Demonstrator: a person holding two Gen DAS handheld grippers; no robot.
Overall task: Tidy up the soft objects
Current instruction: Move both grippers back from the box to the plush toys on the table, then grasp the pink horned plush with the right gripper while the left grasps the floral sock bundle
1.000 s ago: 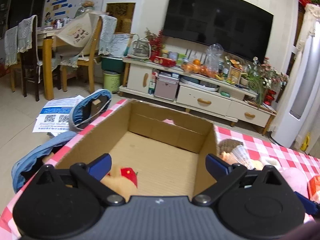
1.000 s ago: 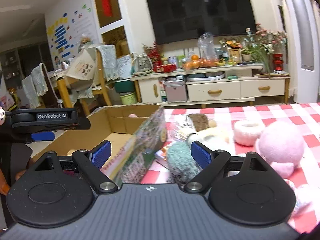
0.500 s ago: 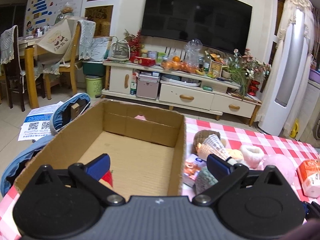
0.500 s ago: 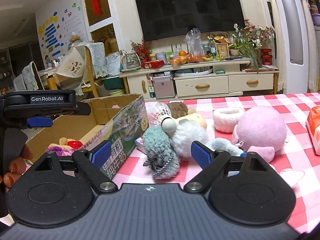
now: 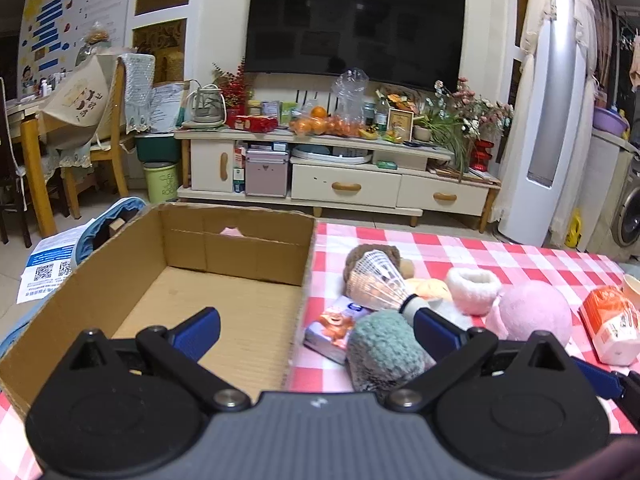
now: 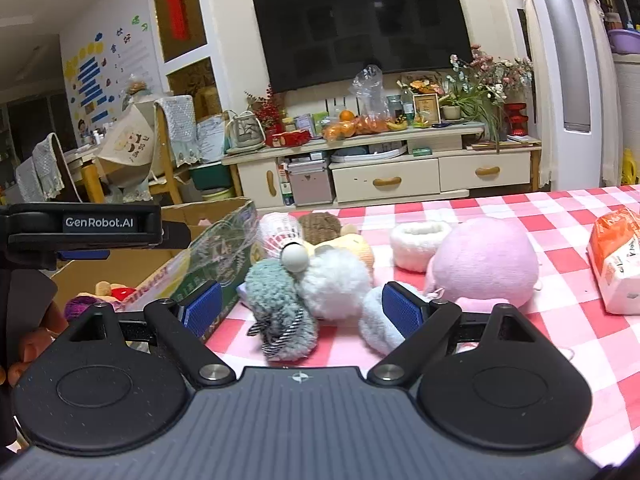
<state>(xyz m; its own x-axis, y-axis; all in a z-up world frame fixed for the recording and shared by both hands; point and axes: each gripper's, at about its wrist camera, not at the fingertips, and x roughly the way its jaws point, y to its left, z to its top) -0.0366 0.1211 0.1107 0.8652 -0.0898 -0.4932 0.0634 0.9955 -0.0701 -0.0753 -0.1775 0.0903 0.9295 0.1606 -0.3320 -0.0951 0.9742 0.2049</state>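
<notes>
An open cardboard box (image 5: pixel 224 280) stands on the left of the checked table, its floor mostly bare in the left wrist view. My left gripper (image 5: pixel 316 332) is open and straddles the box's right wall, its right finger by a teal fuzzy toy (image 5: pixel 384 350). Beside that toy lie a shuttlecock (image 5: pixel 376 280), a white fuzzy cuff (image 5: pixel 472 290) and a pink plush ball (image 5: pixel 534 312). My right gripper (image 6: pixel 300 308) is open, with the teal toy (image 6: pixel 276 300) and a white pompom (image 6: pixel 334 280) between its fingers, touching neither. A small plush (image 6: pixel 116 292) lies inside the box (image 6: pixel 216 252).
An orange-and-white packet (image 6: pixel 616 260) lies at the right on the red checked cloth (image 6: pixel 560 312). A tissue packet (image 5: pixel 336 326) rests against the box. The left gripper's body (image 6: pixel 80 228) and a hand (image 6: pixel 36 340) sit left of the box. A TV cabinet (image 5: pixel 340 184) stands beyond the table.
My left gripper has swung right, from above the box floor to its right wall and the toy pile. My right gripper has moved closer to the teal toy and pompom. Both stayed open.
</notes>
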